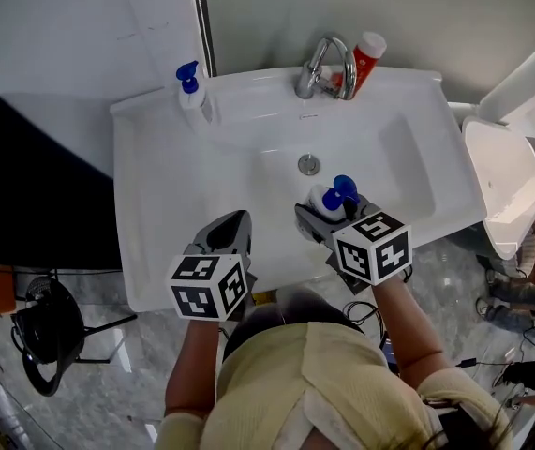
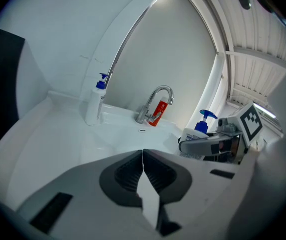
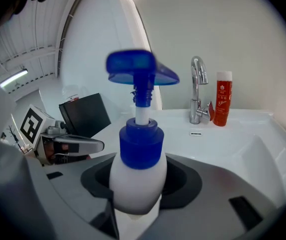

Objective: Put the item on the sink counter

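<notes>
White pump bottle (image 3: 135,184) with blue cap, red tube (image 1: 367,59) with white cap, white sink (image 1: 155,214), silver tap (image 1: 316,67)

The bench (image 1: 155,204) around the basin is smooth, glossy white, either ceramic or a cast resin; the view does not settle which. The tap (image 1: 324,66) is polished chrome metal, mirror-bright, and the drain (image 1: 309,164) looks like the same metal. The pump bottle (image 3: 136,181) has a smooth white plastic body with a soft sheen and a glossier blue plastic pump head. The red tube (image 3: 222,104) is shiny plastic. The left gripper (image 2: 143,166) and right gripper (image 1: 333,214) have matt grey plastic shells; their jaws carry dark ribbed pads. The floor (image 1: 108,382) is glossy and marbled, stone or tile. The person's shirt (image 1: 314,373) is soft pale cloth.
</notes>
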`<action>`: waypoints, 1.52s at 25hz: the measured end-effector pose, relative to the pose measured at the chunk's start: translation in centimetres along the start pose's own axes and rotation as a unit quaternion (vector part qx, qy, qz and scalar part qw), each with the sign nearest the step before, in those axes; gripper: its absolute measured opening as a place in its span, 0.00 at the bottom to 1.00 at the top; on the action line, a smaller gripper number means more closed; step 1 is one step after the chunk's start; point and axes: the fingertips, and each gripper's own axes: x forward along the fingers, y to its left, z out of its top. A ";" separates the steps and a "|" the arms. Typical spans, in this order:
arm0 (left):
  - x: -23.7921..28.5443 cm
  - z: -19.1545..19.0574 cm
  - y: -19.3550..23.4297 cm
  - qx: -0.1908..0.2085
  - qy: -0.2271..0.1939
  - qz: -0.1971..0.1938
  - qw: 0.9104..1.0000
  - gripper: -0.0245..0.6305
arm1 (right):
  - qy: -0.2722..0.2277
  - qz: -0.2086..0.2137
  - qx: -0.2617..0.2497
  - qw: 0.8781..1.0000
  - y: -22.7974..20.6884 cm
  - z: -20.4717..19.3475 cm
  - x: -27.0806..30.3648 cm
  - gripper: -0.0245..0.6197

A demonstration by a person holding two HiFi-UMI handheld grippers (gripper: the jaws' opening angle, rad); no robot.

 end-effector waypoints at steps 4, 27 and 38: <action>1.3 0.7 0.1 -0.011 -0.004 0.013 1.000 0.10 | 0.003 0.018 0.001 1.000 -1.4 0.6 1.0 0.36; 8.5 0.7 4.0 -0.044 0.031 0.073 0.996 0.10 | 0.053 0.084 -0.028 0.995 -6.0 -0.7 9.9 0.36; 11.5 0.1 5.0 -0.052 0.038 0.082 0.995 0.10 | 0.071 0.099 -0.047 0.991 -6.8 -2.7 12.8 0.36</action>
